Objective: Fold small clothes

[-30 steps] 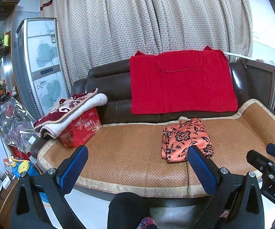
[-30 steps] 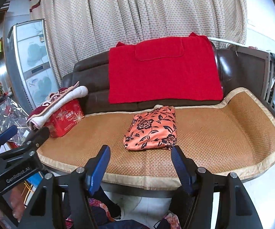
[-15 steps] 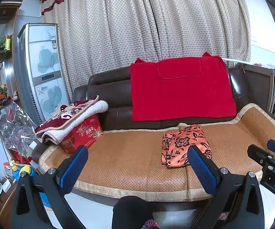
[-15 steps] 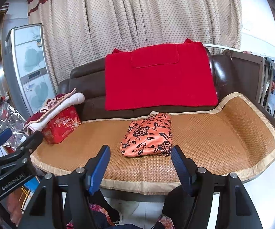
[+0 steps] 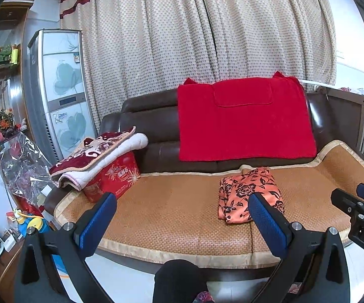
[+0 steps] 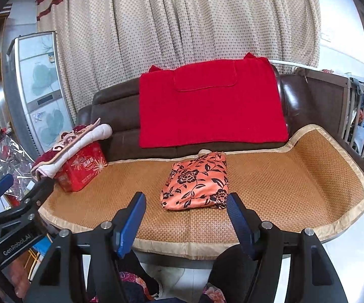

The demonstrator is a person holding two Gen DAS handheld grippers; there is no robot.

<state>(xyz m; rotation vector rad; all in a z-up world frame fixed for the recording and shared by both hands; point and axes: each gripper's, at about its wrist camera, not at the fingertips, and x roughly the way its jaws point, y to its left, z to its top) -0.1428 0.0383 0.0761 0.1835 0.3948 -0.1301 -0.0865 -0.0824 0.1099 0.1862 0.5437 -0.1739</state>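
Observation:
A folded orange garment with black flowers lies on the woven mat on the sofa seat. My left gripper is open and empty, held back from the sofa's front edge, with the garment beyond its right finger. My right gripper is open and empty, held back off the sofa, with the garment straight ahead between its fingers. Each gripper shows at the side of the other's view.
A red cloth hangs over the brown sofa back. A red box with a folded blanket on top stands at the mat's left end. A cabinet and clutter stand left; a railing stands right.
Both grippers have drawn back and risen a little from the sofa, so the garment and mat sit lower and farther. Both stay open and empty.

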